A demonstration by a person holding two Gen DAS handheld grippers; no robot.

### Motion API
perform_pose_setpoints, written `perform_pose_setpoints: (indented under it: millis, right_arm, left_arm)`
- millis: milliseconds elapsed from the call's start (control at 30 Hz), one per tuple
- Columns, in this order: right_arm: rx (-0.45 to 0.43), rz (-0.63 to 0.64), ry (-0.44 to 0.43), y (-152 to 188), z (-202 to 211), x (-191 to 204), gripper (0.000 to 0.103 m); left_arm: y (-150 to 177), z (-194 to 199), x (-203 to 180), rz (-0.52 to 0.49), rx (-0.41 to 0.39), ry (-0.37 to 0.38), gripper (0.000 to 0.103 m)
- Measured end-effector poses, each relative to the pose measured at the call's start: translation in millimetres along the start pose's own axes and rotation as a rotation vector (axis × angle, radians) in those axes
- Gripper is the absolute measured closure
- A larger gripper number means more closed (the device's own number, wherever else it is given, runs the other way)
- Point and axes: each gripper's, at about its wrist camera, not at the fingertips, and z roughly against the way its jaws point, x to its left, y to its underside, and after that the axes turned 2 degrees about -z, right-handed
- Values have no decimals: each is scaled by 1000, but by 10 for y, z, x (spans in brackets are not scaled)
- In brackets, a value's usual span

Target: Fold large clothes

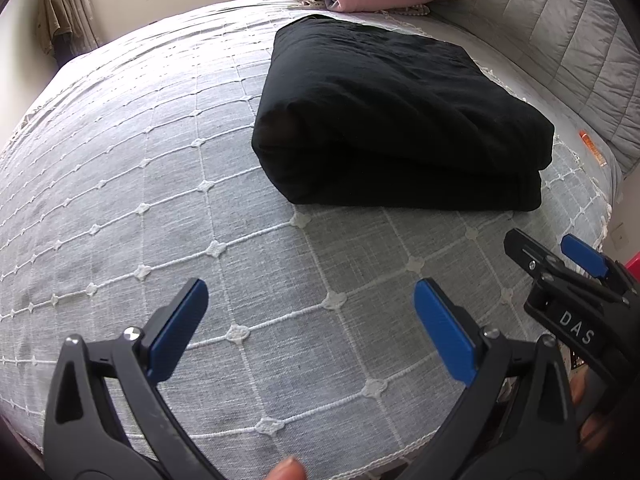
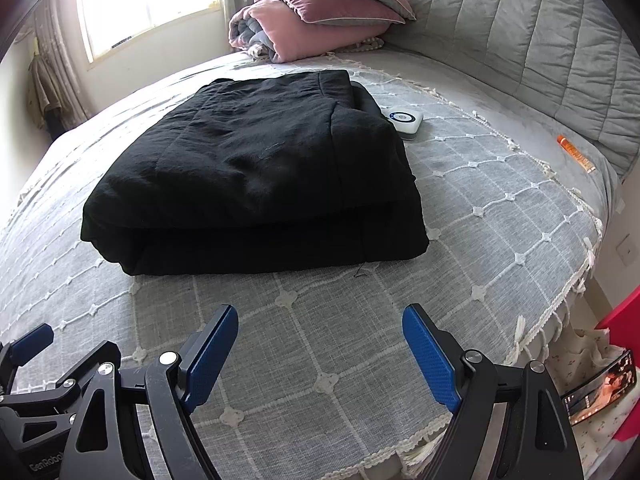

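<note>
Left gripper [image 1: 310,312] jaws wide apart, empty, over bedspread [image 1: 120,168]; right gripper [image 2: 320,340] same, spread and holding nothing, just beside the left. Folded black garment [image 2: 256,176] flat on bedspread ahead of both, untouched. White device [image 2: 405,120] at garment's far right corner, pillows [image 2: 320,12] beyond, orange tube [image 2: 576,154] far right.

A folded black garment [image 2: 256,176] is being shown lying on the grey bedspread [image 2: 360,360]. The right gripper [image 2: 320,356] is being held above the bedspread, short of the garment, its blue fingers [image 2: 430,360] spread wide with nothing between them. A white device [image 2: 406,121] is seen just beside the garment's far corner, pink pillows [image 2: 320,16] beyond.
</note>
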Motion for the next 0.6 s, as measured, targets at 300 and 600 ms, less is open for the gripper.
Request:
perform_pose_setpoints:
  millis: [300, 600]
  right_arm:
    - [1, 0, -1, 9, -8, -8, 17]
    - [6, -9, -5, 16, -21, 17, 17]
  left_arm:
    - [2, -6, -3, 2, 5, 16, 1]
    - [21, 11, 108, 38, -1, -17, 1]
